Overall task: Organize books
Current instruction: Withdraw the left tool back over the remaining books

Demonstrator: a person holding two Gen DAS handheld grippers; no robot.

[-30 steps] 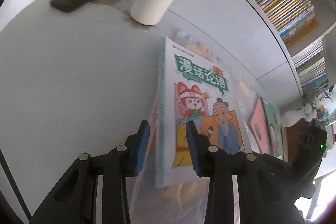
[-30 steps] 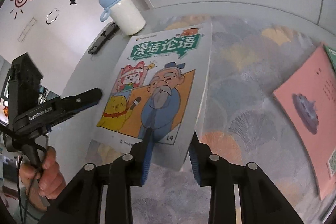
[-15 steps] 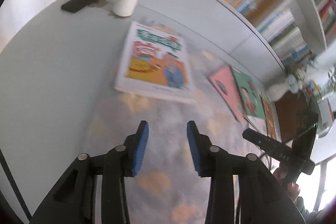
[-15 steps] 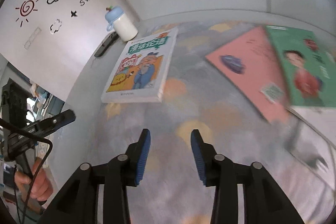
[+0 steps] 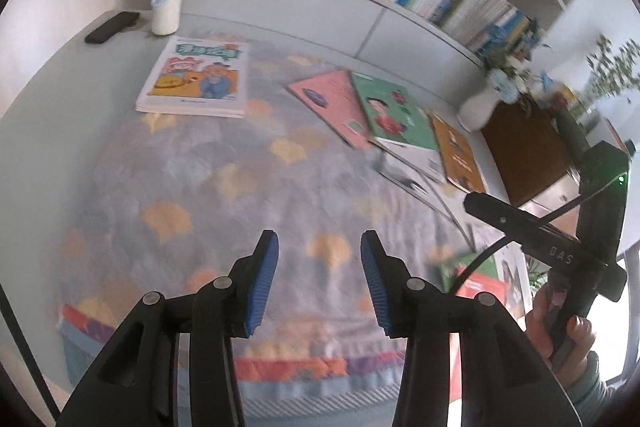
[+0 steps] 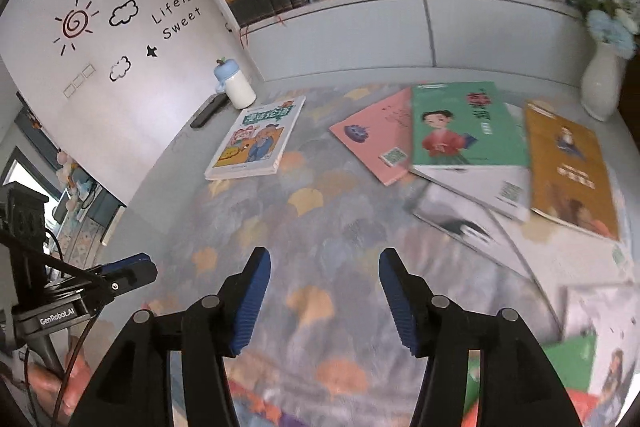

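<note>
both your claws, left claw (image 5: 319, 277) and right claw (image 6: 324, 297), hang tilted down over the surface (image 5: 60, 115), spread and empty, jaws just been opening; the comic book (image 5: 198, 77) they pinched earlier now lies flat.

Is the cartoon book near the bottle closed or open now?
Closed. The cartoon book lies flat, front cover up, page edges together, beside the bottle; neither gripper touches it.

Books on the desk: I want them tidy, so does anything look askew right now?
Yes. The pink book, green book, white book and orange book lie fanned, overlapping at different angles. The cartoon book lies flat, apart near the bottle.
</note>
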